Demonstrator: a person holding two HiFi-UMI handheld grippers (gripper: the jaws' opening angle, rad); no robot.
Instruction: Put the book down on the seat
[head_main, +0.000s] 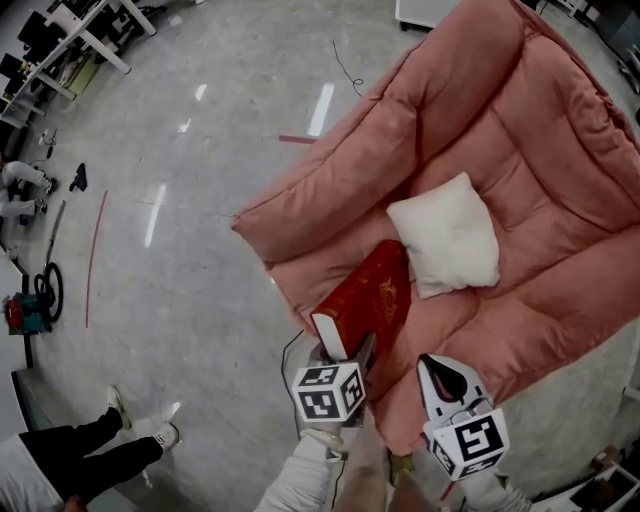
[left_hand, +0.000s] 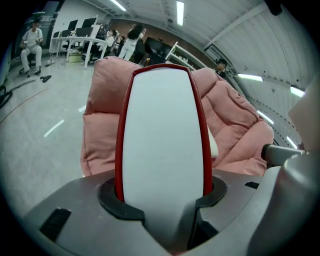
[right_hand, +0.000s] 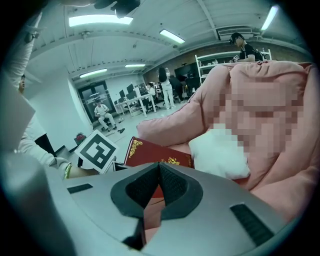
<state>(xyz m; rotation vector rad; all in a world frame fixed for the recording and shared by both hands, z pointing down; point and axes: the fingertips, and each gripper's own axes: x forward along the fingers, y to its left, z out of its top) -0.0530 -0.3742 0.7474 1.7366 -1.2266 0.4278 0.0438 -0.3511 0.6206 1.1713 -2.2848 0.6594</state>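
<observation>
A red hardcover book with gold ornament is clamped at its near end in my left gripper, which is shut on it. It slants over the front of the pink armchair's seat, its far end close to a white pillow. In the left gripper view the book's white page edge stands upright between the jaws of the left gripper. My right gripper hovers just right of the book, shut and empty. The right gripper looks at the book's cover and the pillow.
The padded armchair has thick arms and a tall back. Grey floor lies to the left, with a person's legs, a red machine and desks. Other people stand in the room behind.
</observation>
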